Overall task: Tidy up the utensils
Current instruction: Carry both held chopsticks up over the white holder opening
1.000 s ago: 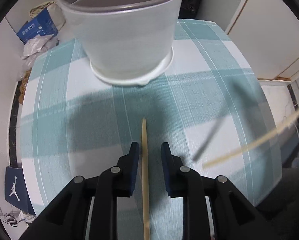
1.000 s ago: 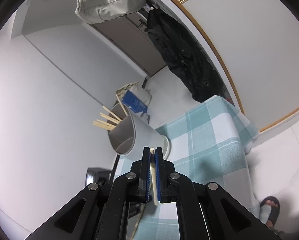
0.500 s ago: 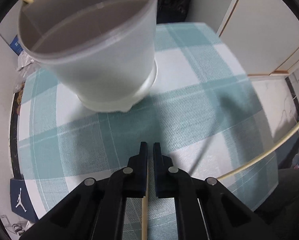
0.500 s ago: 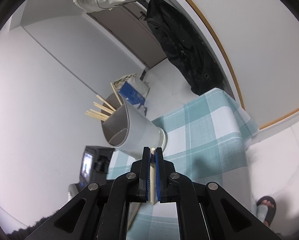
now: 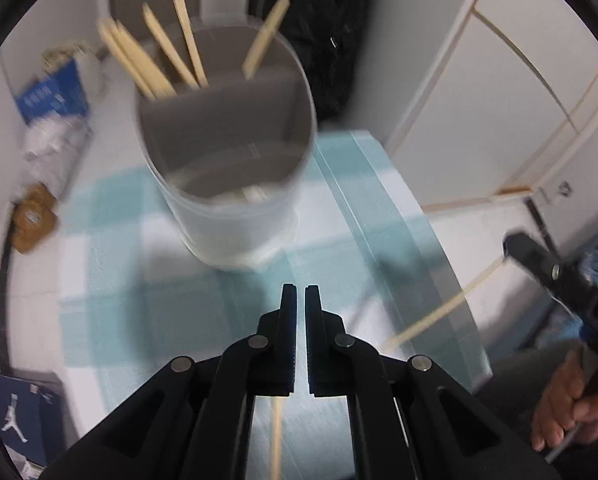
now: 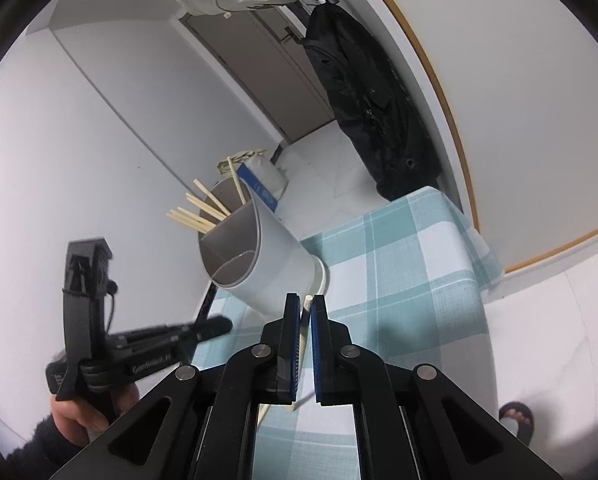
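A white holder with a grey divider [image 5: 235,184] stands on the teal-checked tablecloth [image 5: 119,320]; several wooden chopsticks [image 5: 159,60] stick out of its far compartment. My left gripper [image 5: 300,294] is shut on one chopstick whose shaft [image 5: 276,436] hangs below the fingers, raised in front of the holder. My right gripper [image 6: 306,306] is shut on another chopstick [image 6: 305,324], in front of the holder [image 6: 259,256]. That chopstick shows in the left wrist view [image 5: 439,312] at right. The left gripper also appears in the right wrist view [image 6: 215,326].
The table's right edge [image 5: 459,300] drops to a white floor. A blue box [image 5: 51,96] and bags lie on the floor at far left. A shoe box [image 5: 19,416] sits at lower left. A black coat [image 6: 371,120] hangs by the door.
My left gripper closed on the chopstick and lifted it off the cloth, tilting up toward the holder's mouth. The right gripper kept its chopstick and shifted slightly.
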